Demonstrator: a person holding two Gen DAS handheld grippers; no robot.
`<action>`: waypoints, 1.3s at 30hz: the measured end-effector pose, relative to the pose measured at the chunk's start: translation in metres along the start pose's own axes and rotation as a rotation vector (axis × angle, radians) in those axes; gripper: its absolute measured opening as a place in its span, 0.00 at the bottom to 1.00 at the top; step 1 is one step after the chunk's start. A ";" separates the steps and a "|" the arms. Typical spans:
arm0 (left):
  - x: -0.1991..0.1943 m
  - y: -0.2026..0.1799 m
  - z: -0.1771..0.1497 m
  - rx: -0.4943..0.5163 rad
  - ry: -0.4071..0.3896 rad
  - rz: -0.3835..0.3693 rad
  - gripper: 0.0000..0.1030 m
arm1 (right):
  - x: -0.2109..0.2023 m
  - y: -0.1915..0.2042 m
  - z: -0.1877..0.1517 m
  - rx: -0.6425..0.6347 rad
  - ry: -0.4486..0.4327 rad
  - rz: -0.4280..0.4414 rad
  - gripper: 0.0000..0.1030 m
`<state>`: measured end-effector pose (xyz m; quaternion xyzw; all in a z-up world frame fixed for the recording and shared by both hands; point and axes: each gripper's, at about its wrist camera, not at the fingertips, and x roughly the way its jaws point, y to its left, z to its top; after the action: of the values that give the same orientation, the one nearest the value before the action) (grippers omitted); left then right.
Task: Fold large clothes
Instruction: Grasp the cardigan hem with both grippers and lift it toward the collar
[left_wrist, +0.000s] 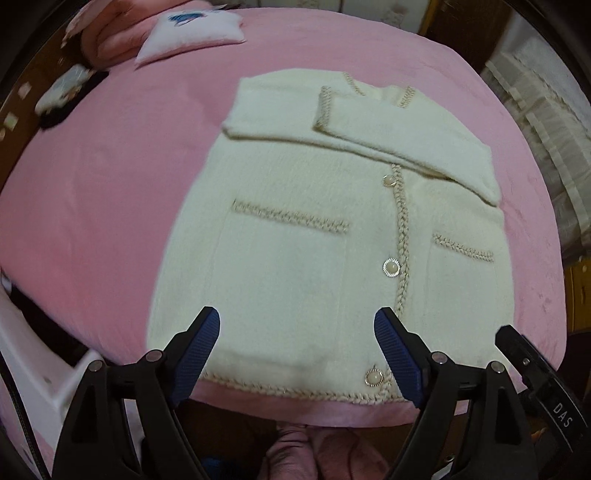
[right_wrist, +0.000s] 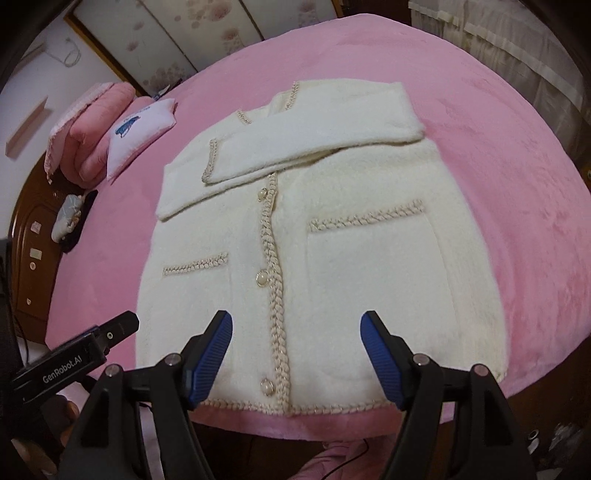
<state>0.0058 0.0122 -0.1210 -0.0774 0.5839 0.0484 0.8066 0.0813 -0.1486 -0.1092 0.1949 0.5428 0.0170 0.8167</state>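
Cream fluffy button-front cardigan with braided beige trim (left_wrist: 332, 236) laid flat, front up, on the pink plush bedspread (left_wrist: 92, 206); hem at 6 o'clock near the bed edge, neckline at 12 o'clock. Both sleeves are already folded across the chest, the trimmed cuff (left_wrist: 325, 107) of one lying uppermost. Left gripper (left_wrist: 297, 325) and right gripper (right_wrist: 297, 326) hang above the hem, blue pads spread wide apart, nothing between them.

The step in hand is judged to be the hem-to-shoulder fold. To do it well, take the two hem corners evenly, pinch both layers of the thick pile, lift together and carry toward 12 o'clock so that the placket (right_wrist: 269, 236) stays straight and the crossed sleeves are not dragged.

The hem corners lie partly behind the gripper bodies; the back layer is hidden. The white cushion with blue print (right_wrist: 140, 129) at 10 o'clock is perhaps a pillow, but blur leaves its print unreadable.
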 end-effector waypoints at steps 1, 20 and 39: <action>0.003 0.005 -0.009 -0.032 -0.003 -0.001 0.82 | -0.001 -0.007 -0.007 0.019 -0.005 0.013 0.70; 0.086 0.089 -0.160 -0.542 -0.052 0.011 0.83 | 0.045 -0.130 -0.115 0.318 -0.003 0.103 0.70; 0.110 0.196 -0.152 -0.813 -0.269 0.010 0.70 | 0.071 -0.159 -0.089 0.217 -0.186 0.046 0.67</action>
<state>-0.1345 0.1756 -0.2854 -0.3791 0.4075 0.2883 0.7792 0.0022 -0.2517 -0.2549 0.2951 0.4588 -0.0413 0.8371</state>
